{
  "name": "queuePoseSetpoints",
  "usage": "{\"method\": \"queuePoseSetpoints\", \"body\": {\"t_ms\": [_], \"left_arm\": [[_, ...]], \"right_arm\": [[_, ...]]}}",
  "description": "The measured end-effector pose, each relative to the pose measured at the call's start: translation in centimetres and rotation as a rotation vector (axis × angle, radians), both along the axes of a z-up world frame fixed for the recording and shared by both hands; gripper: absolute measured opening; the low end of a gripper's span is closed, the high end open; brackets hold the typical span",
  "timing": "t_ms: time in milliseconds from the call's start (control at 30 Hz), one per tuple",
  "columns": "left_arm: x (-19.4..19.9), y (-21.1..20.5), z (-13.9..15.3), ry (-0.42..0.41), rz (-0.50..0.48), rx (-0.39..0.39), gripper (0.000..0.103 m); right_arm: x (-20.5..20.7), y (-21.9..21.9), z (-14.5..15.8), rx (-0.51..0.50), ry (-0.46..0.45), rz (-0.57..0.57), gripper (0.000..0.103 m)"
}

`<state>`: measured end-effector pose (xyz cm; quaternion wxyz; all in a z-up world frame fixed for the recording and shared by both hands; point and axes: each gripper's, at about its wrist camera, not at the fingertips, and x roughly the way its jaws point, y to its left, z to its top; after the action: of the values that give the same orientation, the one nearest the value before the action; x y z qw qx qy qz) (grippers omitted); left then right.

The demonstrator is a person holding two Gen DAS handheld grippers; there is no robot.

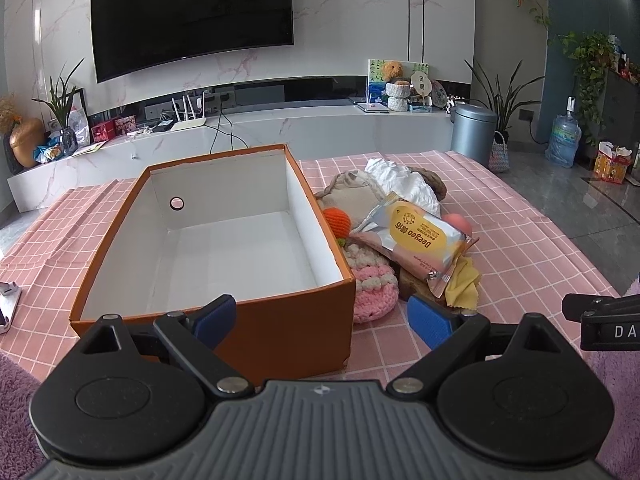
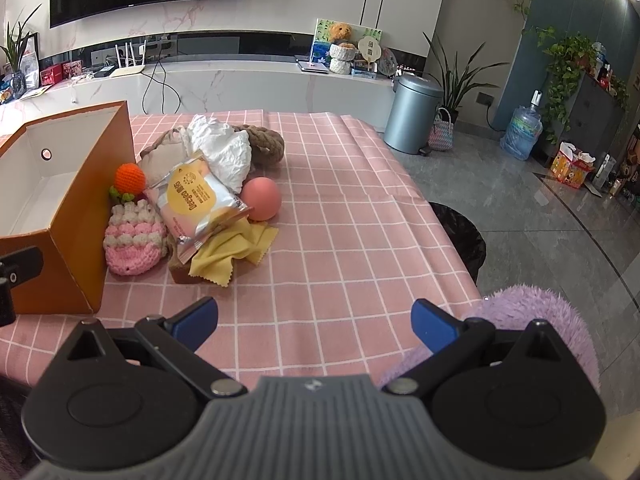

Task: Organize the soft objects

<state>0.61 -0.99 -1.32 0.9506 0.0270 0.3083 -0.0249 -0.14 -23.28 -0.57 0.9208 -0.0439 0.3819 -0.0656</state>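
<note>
Both grippers, left gripper (image 1: 322, 320) and right gripper (image 2: 315, 322), are hovering with jaws released, nothing held; soft pile (image 2: 200, 204) is sitting on tabletop (image 2: 340, 240) beside empty orange box (image 1: 208, 240), ready for loading.

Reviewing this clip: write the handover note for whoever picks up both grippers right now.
Left gripper: open, holding nothing, at the near edge of the orange box.
Right gripper: open, holding nothing, over the pink tablecloth.
Box interior holds nothing.
Pile sits right of the box: wipes pack, pink crochet piece, orange crochet ball, yellow cloth, peach ball, white cloth.
Done: nothing boxed. Left: everything.
</note>
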Motion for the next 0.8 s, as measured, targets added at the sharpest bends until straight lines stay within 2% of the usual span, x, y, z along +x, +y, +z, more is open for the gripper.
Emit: {"method": "queuePoseSetpoints", "body": {"t_ms": [800], "left_arm": [[-0.09,-0.32,-0.21,0.003,-0.009,0.007,0.103]], "right_arm": [[0.11,-0.30,-0.16,0.016,0.015,-0.004,0.101]]}}
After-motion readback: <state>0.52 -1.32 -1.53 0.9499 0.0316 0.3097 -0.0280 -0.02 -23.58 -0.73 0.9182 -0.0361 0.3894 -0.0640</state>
